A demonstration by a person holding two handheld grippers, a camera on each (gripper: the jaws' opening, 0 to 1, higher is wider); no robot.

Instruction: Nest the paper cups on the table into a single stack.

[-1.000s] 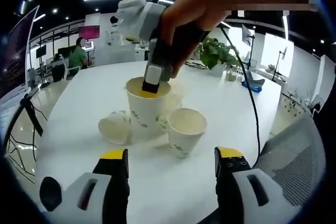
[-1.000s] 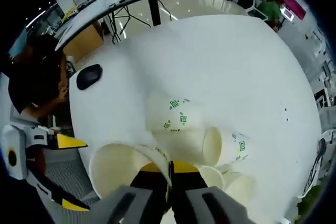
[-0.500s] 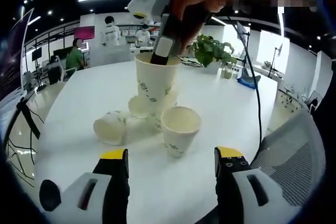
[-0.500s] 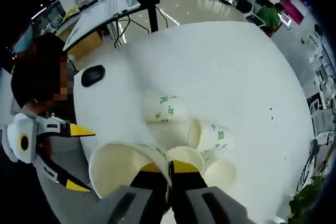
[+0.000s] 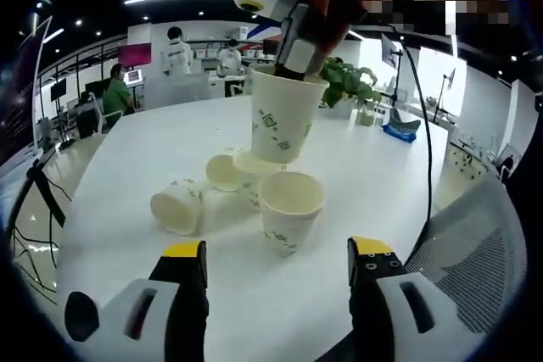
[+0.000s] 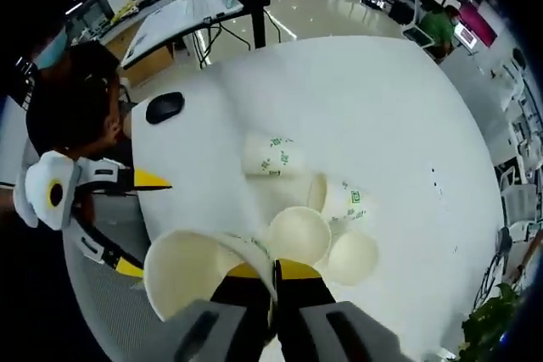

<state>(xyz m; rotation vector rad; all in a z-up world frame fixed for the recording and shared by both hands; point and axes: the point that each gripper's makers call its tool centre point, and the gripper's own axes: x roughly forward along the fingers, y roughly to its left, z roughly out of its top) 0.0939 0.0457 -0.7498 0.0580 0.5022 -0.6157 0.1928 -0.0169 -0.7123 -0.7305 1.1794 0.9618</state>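
In the left gripper view, the right tool (image 5: 293, 55) comes in from the top of the frame, clamped on the rim of a lifted paper cup (image 5: 281, 125) that hangs in the air just above the upright cups (image 5: 290, 209) clustered mid-frame on the white tabletop (image 5: 127, 175). A tipped cup (image 5: 177, 206) lies on its side to their left. The left tool (image 5: 276, 256) sits at the bottom of the frame, jaws spread wide with nothing between them, near the closest upright cup. In the right gripper view, the held cup's rim is pinched at bottom centre, its mouth opening to the left, with the other cups below it on the tabletop.
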